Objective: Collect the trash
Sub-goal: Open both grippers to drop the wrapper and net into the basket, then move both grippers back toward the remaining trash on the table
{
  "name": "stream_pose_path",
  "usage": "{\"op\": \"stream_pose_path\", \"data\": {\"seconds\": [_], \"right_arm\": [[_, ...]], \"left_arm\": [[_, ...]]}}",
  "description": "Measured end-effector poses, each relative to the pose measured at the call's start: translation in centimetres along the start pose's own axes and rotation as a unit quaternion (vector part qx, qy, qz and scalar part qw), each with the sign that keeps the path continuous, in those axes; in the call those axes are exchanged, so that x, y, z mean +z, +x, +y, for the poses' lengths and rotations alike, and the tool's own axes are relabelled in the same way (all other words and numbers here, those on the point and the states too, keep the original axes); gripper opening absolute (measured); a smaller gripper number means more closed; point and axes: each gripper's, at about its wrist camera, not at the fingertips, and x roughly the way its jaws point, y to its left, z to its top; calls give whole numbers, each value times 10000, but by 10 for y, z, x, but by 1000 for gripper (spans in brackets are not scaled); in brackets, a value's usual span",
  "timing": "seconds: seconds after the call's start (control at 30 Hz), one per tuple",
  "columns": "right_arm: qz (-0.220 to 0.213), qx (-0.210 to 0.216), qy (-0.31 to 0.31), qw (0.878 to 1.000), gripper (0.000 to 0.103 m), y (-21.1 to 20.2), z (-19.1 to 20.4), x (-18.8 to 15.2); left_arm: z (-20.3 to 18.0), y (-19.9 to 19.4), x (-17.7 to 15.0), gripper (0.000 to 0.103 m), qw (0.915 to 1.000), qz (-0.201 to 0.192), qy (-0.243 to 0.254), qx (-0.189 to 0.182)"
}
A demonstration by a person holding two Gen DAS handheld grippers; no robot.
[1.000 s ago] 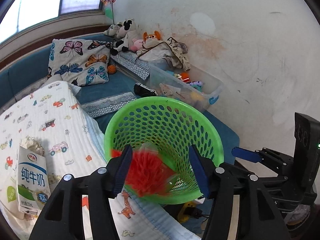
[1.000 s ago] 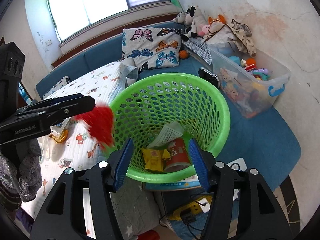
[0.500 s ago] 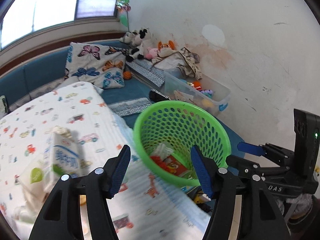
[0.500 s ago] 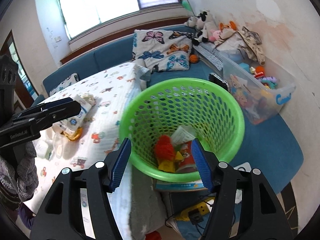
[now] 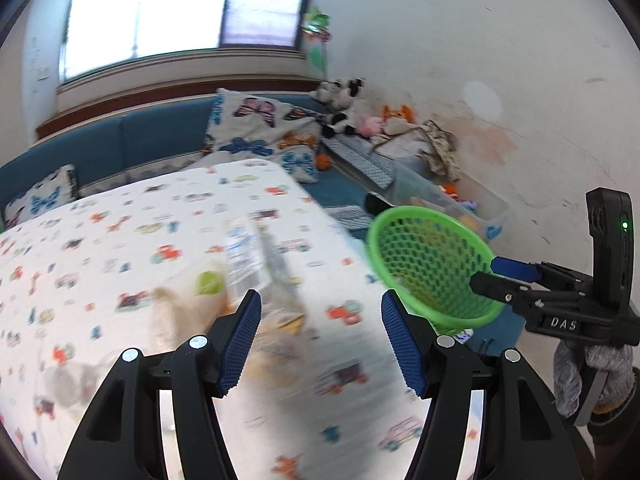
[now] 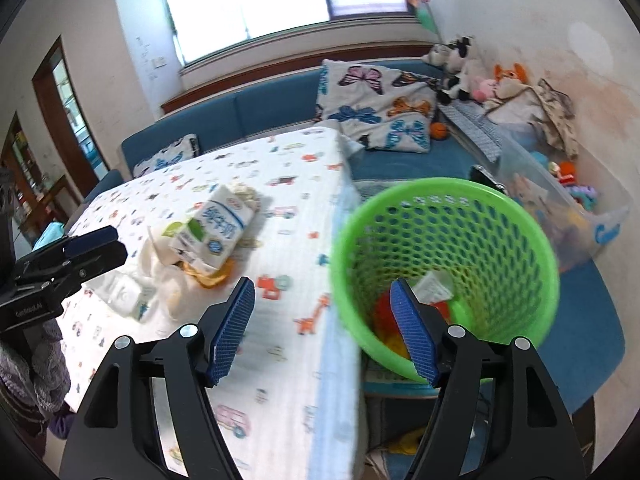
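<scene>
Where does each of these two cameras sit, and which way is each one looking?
Left wrist: rides on the left gripper, looking down over the patterned tablecloth at blurred trash; the right gripper shows at the right edge.
Right wrist: rides on the right gripper, looking at the table edge and the green basket; the left gripper shows at the left.
Both share the basket, the tablecloth and the milk carton.

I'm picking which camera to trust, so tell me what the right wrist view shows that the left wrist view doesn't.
Only the right wrist view looks down into the green basket, showing trash at its bottom, and reads the milk carton sharply. Only the left wrist view shows the right claw from outside, near the basket's rim. Both show the patterned sheet, the basket and the butterfly pillow.
</scene>
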Motion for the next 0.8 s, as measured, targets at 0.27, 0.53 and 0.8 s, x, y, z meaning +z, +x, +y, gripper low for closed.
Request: {"op": "stream_pose_path", "data": {"seconds": [0.27,0.53,0.8], "right_arm": [[242,377,-133,9989,71,28,41,11],[622,826,-23,9946,71,65,75,23],[905,822,-628,9905,71,86,116,3]], "left_arm": [[47,-34,-25,61,9984,-104,-217,502],[87,-58,-54,61,9957,-58,-464,800],[112,-70,-80,61,9928,46,-653,1003]]}}
